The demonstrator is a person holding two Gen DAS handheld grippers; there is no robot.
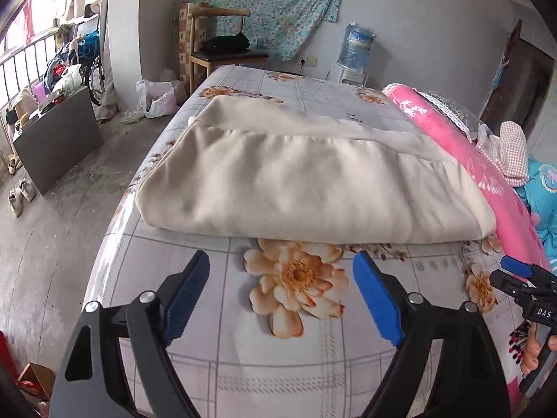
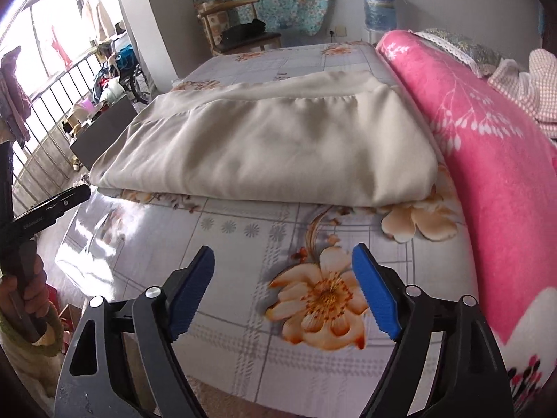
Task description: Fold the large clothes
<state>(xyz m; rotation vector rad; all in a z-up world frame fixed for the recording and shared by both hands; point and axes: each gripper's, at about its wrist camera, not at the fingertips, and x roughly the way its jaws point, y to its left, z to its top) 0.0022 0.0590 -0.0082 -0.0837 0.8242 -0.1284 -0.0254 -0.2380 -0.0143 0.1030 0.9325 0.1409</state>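
Observation:
A large cream garment (image 1: 306,181) lies folded into a thick rectangle on the flowered bed sheet (image 1: 296,365); it also shows in the right wrist view (image 2: 271,146). My left gripper (image 1: 280,264) is open and empty, hovering over the sheet just short of the garment's near folded edge. My right gripper (image 2: 282,259) is open and empty, also short of the near edge. The right gripper's blue tip shows at the right edge of the left wrist view (image 1: 515,266). The left gripper's black finger shows at the left of the right wrist view (image 2: 55,205).
A rolled pink blanket (image 2: 487,160) runs along the bed's right side, with a checked cloth (image 1: 504,153) and blue fabric beyond it. A wooden chair (image 1: 222,48) and a water dispenser (image 1: 357,48) stand past the bed. The floor, a grey box (image 1: 55,139) and shoes lie left.

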